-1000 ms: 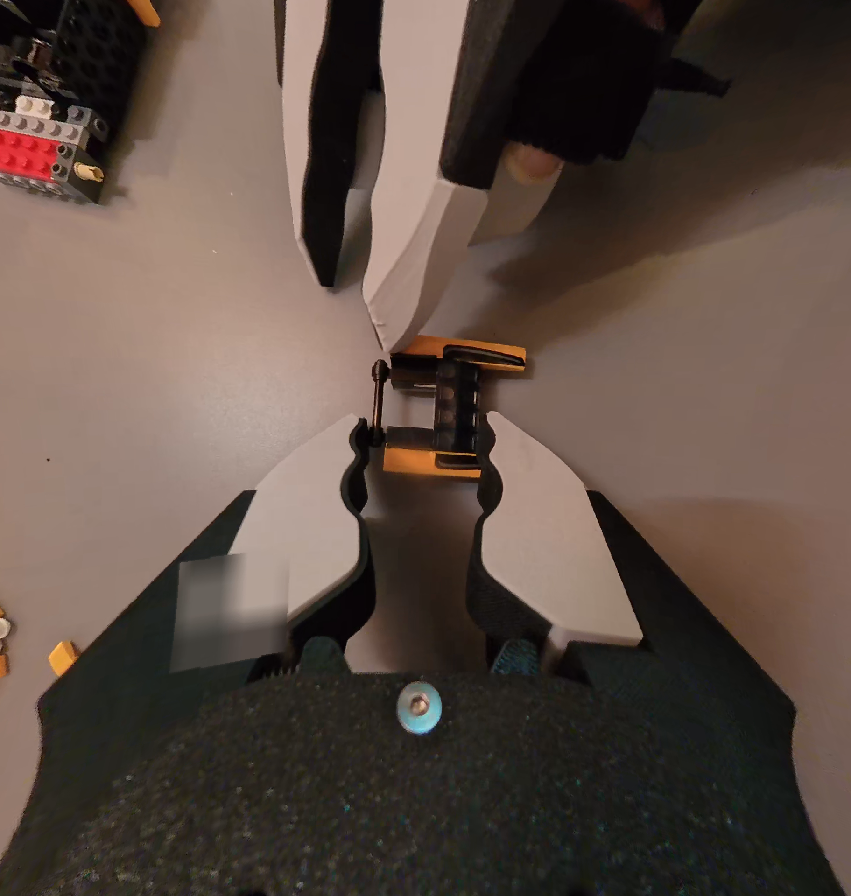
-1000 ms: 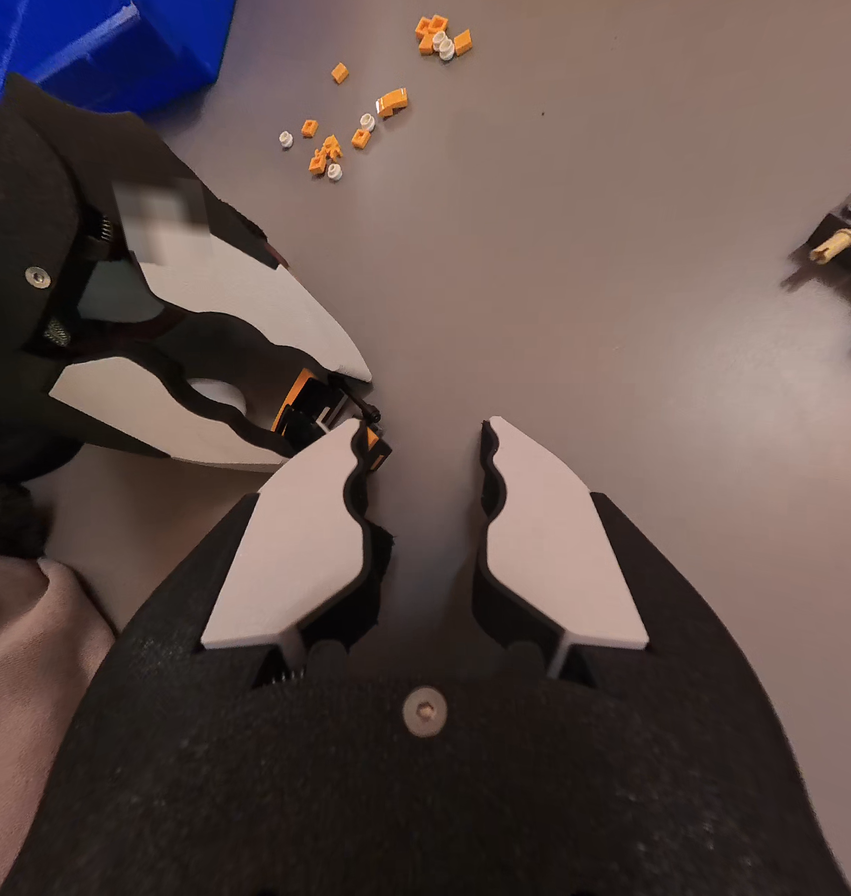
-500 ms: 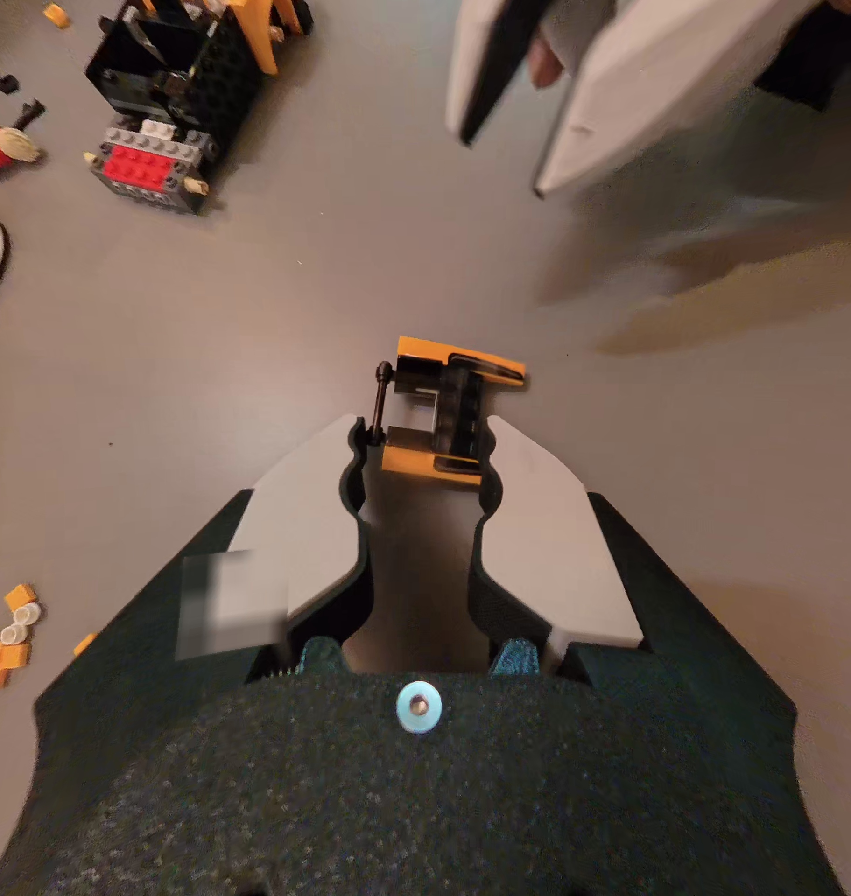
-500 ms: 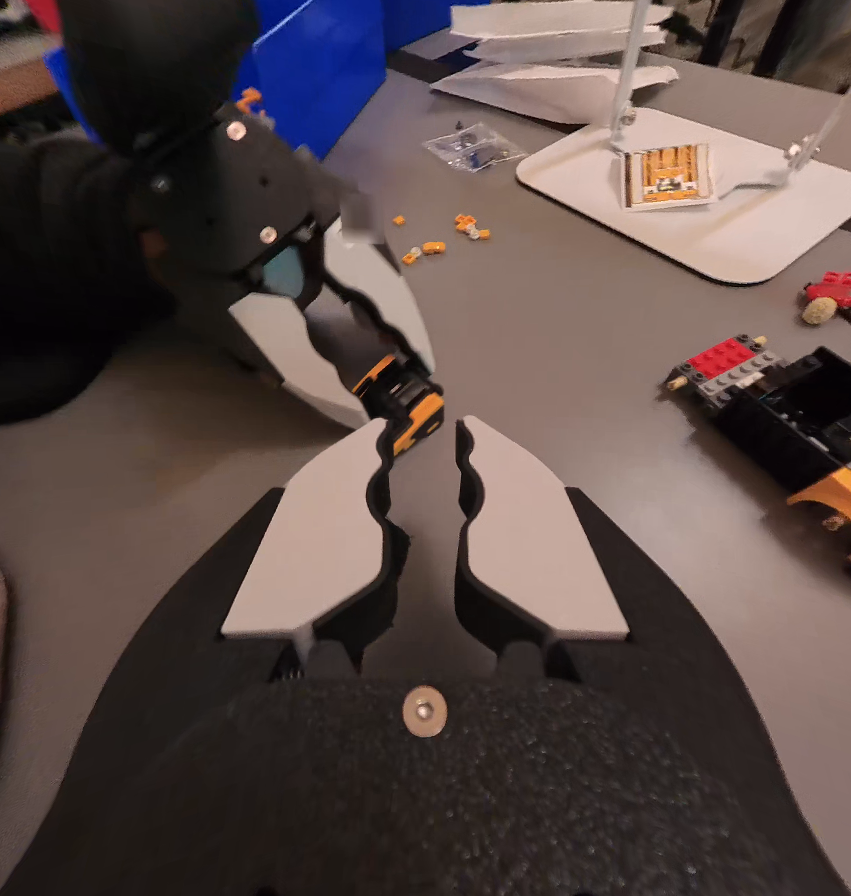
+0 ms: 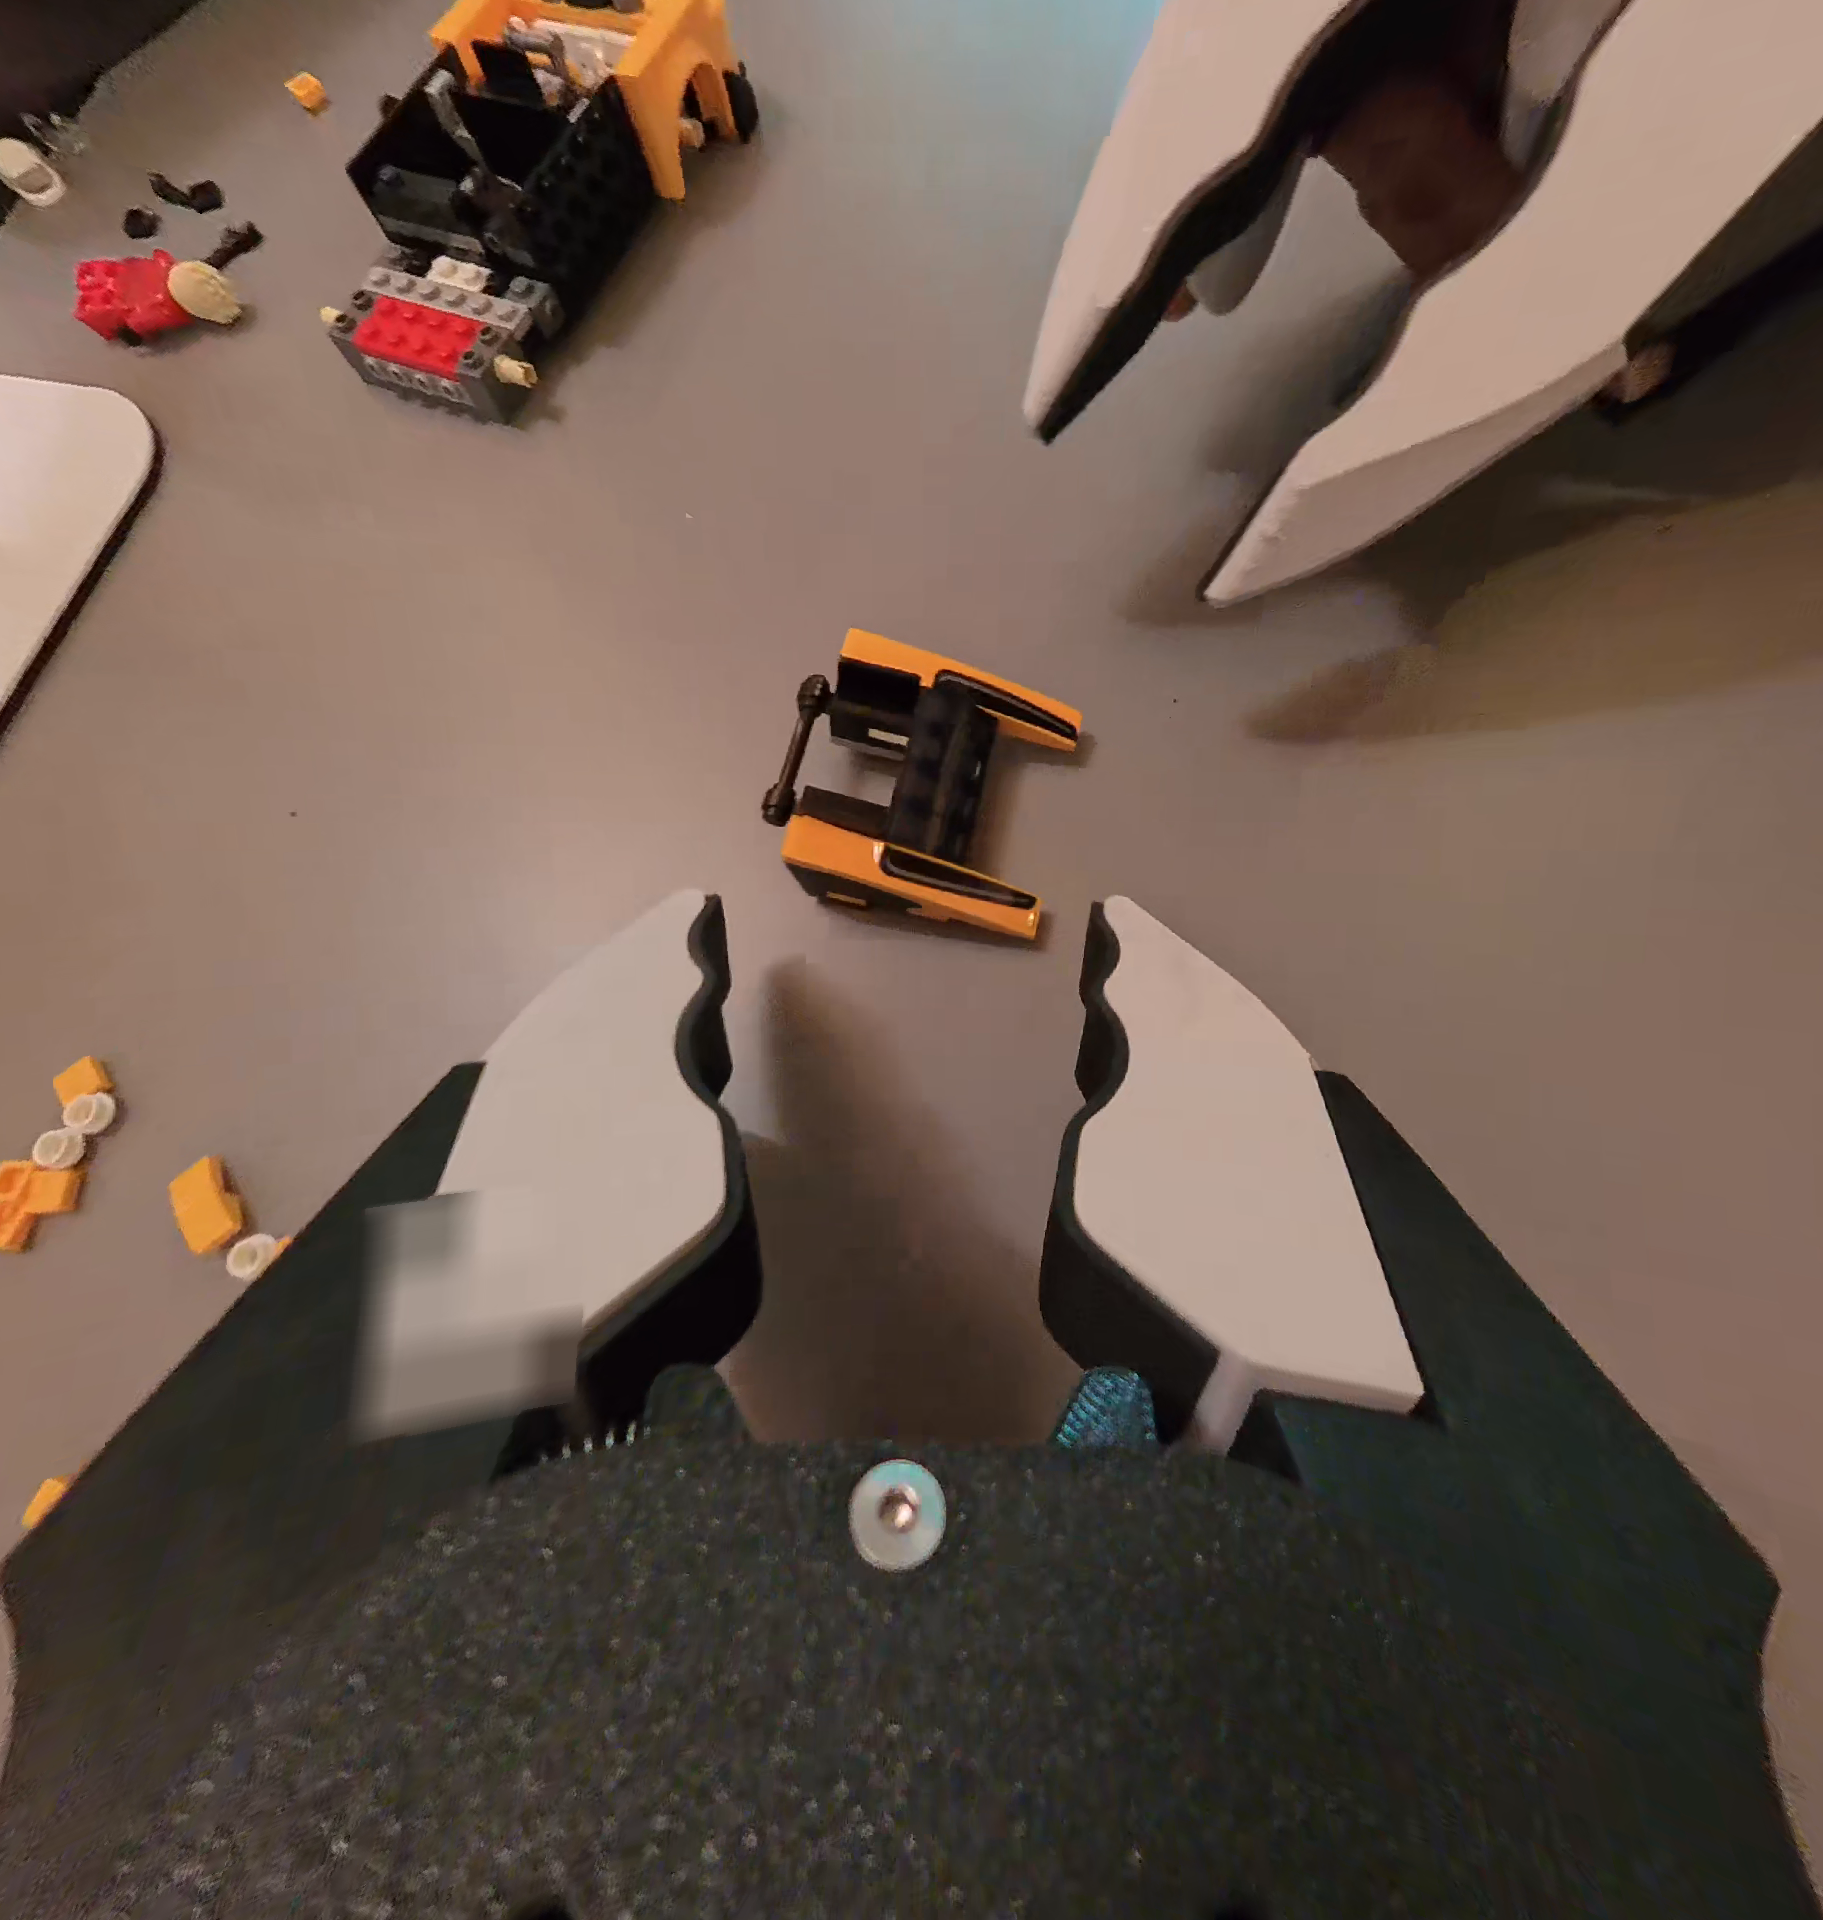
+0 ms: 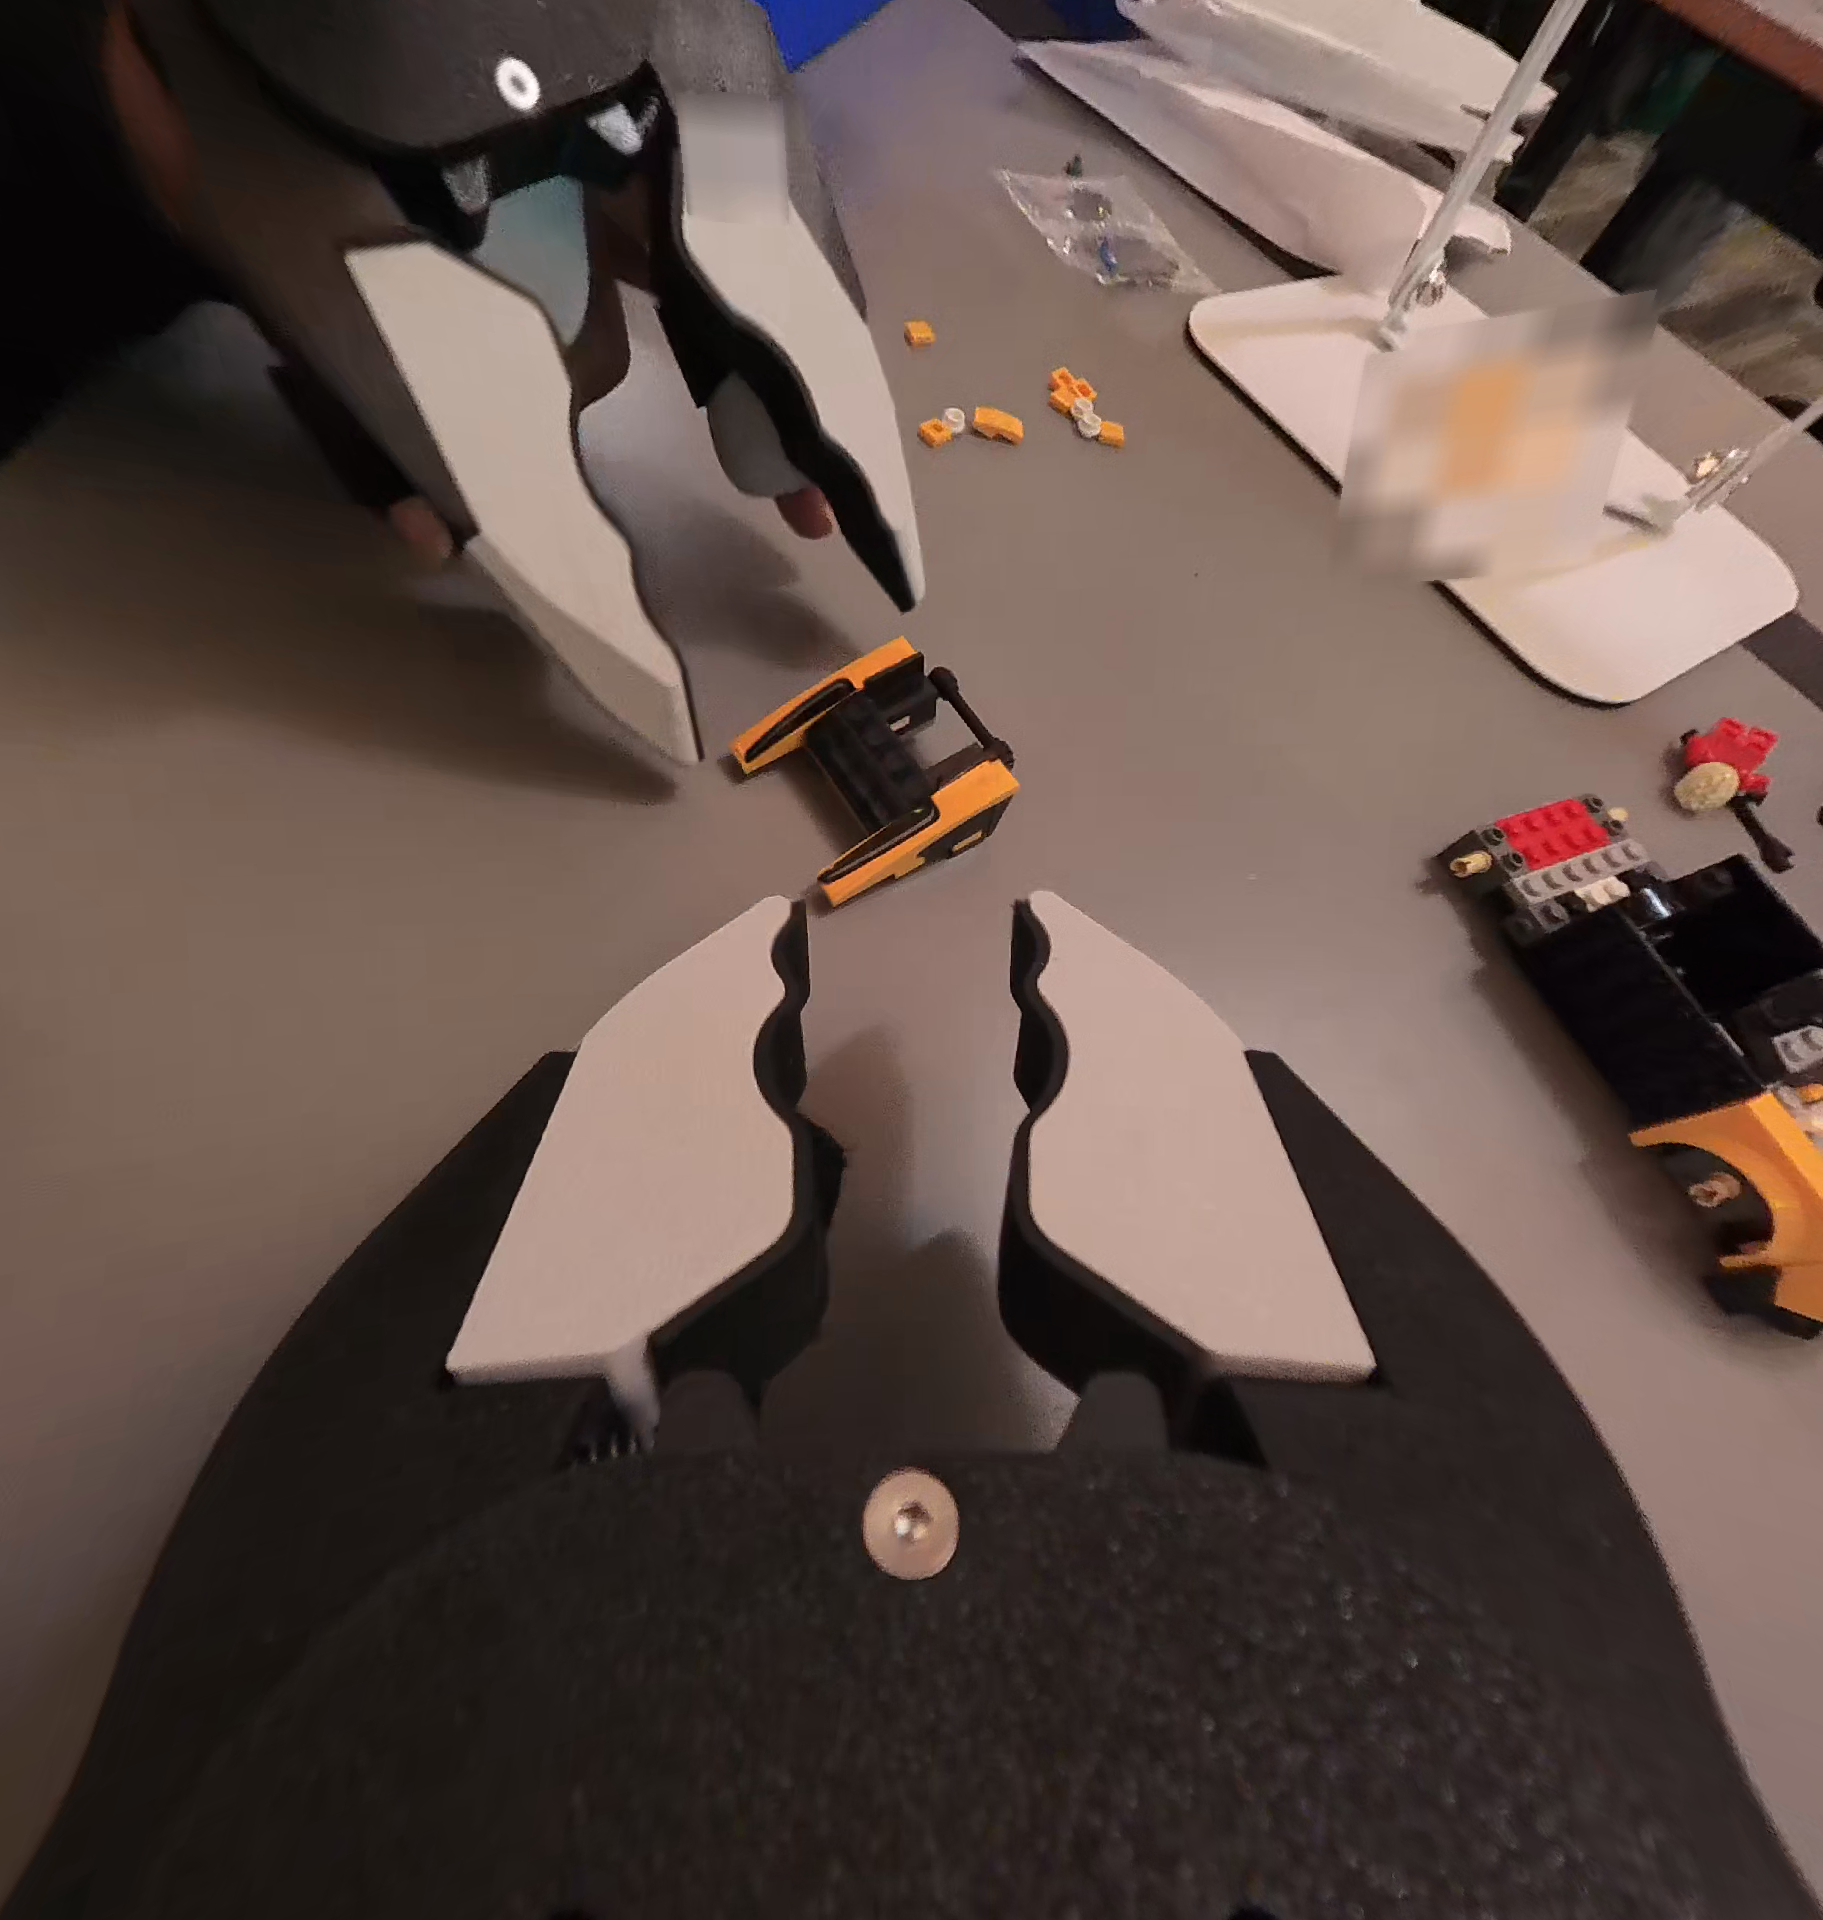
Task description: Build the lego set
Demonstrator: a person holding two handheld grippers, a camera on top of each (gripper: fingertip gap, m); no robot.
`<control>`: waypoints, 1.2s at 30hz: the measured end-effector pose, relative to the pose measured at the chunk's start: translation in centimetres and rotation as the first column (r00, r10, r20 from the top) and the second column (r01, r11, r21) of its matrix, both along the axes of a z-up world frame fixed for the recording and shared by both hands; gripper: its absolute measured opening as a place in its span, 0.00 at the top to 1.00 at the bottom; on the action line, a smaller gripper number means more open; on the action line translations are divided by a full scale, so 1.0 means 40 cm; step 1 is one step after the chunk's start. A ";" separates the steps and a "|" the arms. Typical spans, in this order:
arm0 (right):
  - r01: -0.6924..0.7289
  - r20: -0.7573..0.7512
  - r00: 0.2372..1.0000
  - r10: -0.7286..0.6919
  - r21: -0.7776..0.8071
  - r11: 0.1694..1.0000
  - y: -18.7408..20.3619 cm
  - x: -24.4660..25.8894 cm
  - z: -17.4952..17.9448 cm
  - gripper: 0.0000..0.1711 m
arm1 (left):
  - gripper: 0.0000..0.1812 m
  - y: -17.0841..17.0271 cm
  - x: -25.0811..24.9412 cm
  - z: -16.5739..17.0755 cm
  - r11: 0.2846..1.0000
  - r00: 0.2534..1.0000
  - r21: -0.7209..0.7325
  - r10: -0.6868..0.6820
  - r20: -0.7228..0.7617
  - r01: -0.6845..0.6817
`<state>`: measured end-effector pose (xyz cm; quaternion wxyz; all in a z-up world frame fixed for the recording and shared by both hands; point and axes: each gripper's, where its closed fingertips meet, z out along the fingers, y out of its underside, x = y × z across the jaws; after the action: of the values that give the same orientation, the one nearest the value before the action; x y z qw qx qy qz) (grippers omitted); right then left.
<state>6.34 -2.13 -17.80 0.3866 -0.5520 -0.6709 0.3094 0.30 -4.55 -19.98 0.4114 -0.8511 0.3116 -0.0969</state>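
Observation:
A small orange-and-black lego sub-assembly (image 5: 922,790) with a black bar at one end lies free on the grey table. It also shows in the right wrist view (image 6: 886,764). My left gripper (image 5: 905,914) is open and empty, its tips just short of the piece. My right gripper (image 6: 909,909) is open and empty, just short of the piece from the other side. Each gripper shows in the other's view: the right one (image 5: 1125,509), the left one (image 6: 793,675). The black, orange and red vehicle body (image 5: 512,208) stands apart (image 6: 1665,987).
Loose orange and white small pieces (image 5: 55,1164) lie to my left (image 6: 1021,410). A red piece with a tan part (image 5: 138,296) and black bits lie near the vehicle. A white stand base (image 6: 1613,582) and a clear plastic bag (image 6: 1094,229) sit farther back.
My left gripper has opened, let go of the sub-assembly and pulled back from it. My right gripper has drawn back and away from the piece. The piece now rests on the table.

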 end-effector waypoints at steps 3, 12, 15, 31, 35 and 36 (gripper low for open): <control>-0.024 0.025 0.999 0.024 0.006 1.000 0.004 -0.026 -0.007 0.77 | 0.65 0.007 0.012 -0.019 1.000 0.999 -0.001 -0.024 -0.039 0.024; -0.271 0.188 0.947 0.261 0.027 0.962 0.021 -0.111 -0.067 0.58 | 0.80 0.042 -0.013 -0.011 0.996 0.995 0.085 0.015 -0.095 -0.007; -0.193 0.179 0.966 0.186 0.022 0.981 0.062 -0.129 -0.069 0.66 | 0.79 0.067 -0.049 -0.007 0.990 0.990 0.114 0.094 -0.106 -0.081; -0.347 0.149 0.930 0.337 0.044 0.937 -0.003 -0.120 -0.065 0.67 | 0.82 0.095 -0.076 0.121 0.955 0.948 0.220 0.134 0.290 -0.202; -0.503 0.105 0.859 0.501 -0.010 0.864 -0.073 -0.096 -0.048 0.67 | 0.80 0.073 -0.056 0.087 0.985 0.958 0.133 0.072 0.279 -0.113; -0.505 0.103 0.858 0.504 -0.014 0.863 -0.073 -0.095 -0.047 0.66 | 0.79 0.063 -0.046 0.076 0.991 0.962 0.106 0.049 0.268 -0.079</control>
<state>2.54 -5.04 -19.67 0.2608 -0.3697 -0.8131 0.3664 -1.55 -2.01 -16.95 0.5007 -0.8149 0.2313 -0.1780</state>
